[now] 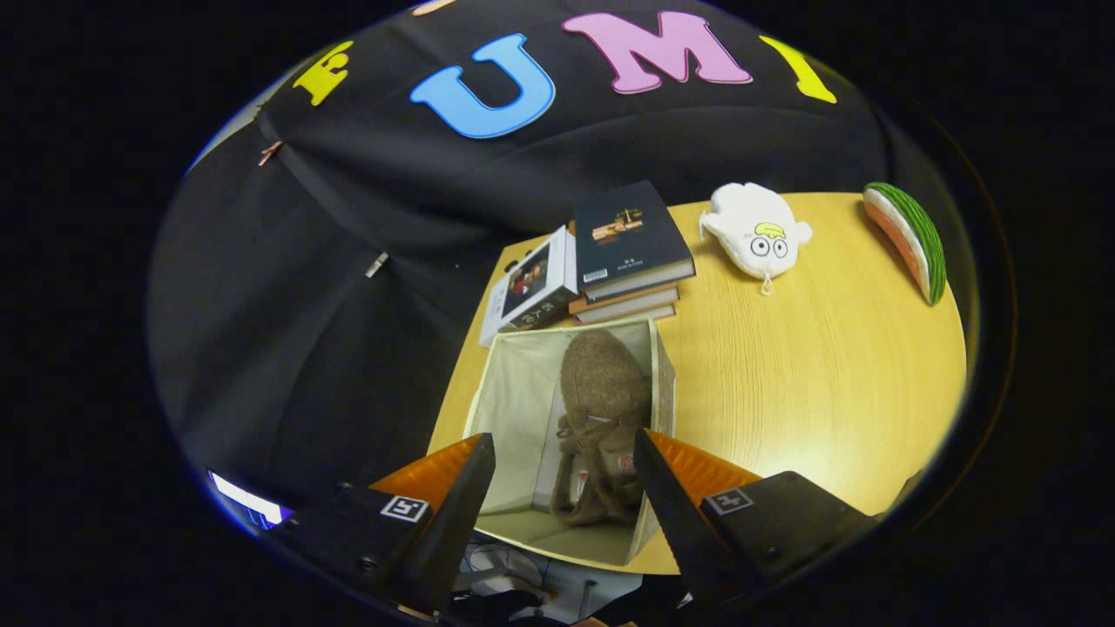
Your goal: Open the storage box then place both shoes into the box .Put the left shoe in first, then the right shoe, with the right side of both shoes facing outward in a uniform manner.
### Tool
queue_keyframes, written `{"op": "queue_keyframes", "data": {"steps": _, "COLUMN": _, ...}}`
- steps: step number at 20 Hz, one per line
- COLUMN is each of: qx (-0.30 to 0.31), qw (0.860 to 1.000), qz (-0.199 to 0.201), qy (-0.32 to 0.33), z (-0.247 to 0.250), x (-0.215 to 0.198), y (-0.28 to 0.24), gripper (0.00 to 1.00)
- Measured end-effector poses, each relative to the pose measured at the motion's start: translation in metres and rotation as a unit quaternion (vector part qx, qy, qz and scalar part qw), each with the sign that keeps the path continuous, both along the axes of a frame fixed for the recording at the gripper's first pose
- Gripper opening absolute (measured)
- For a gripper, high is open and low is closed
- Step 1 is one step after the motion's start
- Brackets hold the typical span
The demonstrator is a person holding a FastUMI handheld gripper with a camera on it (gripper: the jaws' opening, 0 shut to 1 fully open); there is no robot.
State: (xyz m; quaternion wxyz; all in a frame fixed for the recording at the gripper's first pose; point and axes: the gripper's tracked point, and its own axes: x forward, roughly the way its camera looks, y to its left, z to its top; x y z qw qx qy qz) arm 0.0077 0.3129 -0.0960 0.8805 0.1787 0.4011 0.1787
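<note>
The storage box [514, 409], a pale fabric cube with cream lining, sits open-topped in the lower middle of the frame, at the near left corner of the tabletop. Inside it, against the right wall, lies one brown fuzzy shoe [601, 418], an ankle-high boot with laces; its rounded toe points toward the far wall, and the laced opening is nearer the bottom of the frame.
</note>
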Motion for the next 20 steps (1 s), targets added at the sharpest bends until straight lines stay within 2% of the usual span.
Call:
{"op": "queue_keyframes", "data": {"steps": 5, "qx": -0.004, "qw": 0.996, "qz": 0.024, "qy": -0.089, "z": 0.047, "x": -0.001, "y": -0.045, "gripper": 0.98}}
{"op": "queue_keyframes", "data": {"steps": 9, "qx": -0.035, "qw": 0.982, "qz": 0.013, "qy": -0.187, "z": 0.082, "x": 0.009, "y": -0.104, "gripper": 0.98}}
{"op": "queue_keyframes", "data": {"steps": 12, "qx": -0.055, "qw": 0.963, "qz": -0.007, "qy": -0.263, "z": 0.112, "x": 0.018, "y": -0.150, "gripper": 0.98}}
{"op": "queue_keyframes", "data": {"steps": 15, "qx": -0.083, "qw": 0.938, "qz": -0.033, "qy": -0.335, "z": 0.136, "x": 0.026, "y": -0.198, "gripper": 0.98}}
{"op": "queue_keyframes", "data": {"steps": 20, "qx": -0.118, "qw": 0.903, "qz": -0.057, "qy": -0.409, "z": 0.157, "x": 0.028, "y": -0.261, "gripper": 0.98}}
